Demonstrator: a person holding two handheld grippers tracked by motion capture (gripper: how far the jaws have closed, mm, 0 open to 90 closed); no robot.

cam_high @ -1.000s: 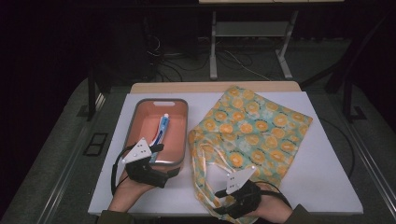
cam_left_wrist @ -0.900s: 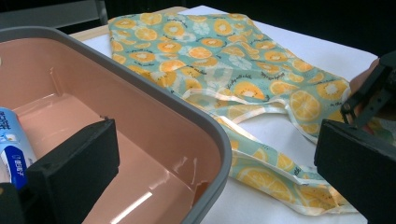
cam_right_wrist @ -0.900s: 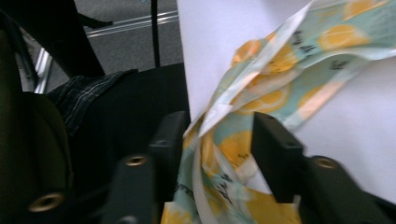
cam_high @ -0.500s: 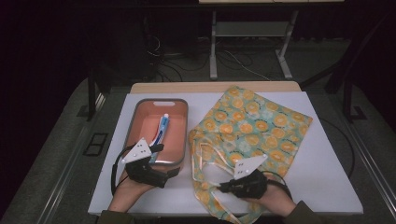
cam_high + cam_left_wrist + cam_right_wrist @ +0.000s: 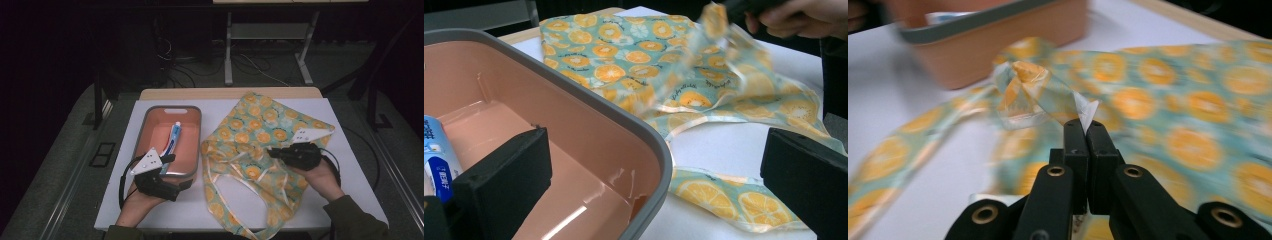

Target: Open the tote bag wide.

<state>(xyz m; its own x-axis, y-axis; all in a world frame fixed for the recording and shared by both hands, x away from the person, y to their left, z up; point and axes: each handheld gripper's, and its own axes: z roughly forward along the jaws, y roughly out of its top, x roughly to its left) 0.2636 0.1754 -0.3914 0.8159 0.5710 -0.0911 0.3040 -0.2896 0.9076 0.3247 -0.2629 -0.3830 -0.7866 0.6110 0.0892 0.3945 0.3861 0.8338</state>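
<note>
Right gripper: pinched tight on bag fabric, at 3 o'clock.
Left gripper: jaws wide, straddling tub rim, at 8 o'clock.
Toothpaste: inside tub.

Dim room, table lit from above; right gripper view motion-blurred; tub's inner wall shows glare, perhaps overhead.

both tongs are black, left tongs and right tongs, each topped with a grey triangular plate, brass-ringed screws, black cables trailing, dark olive sleeves.
</note>
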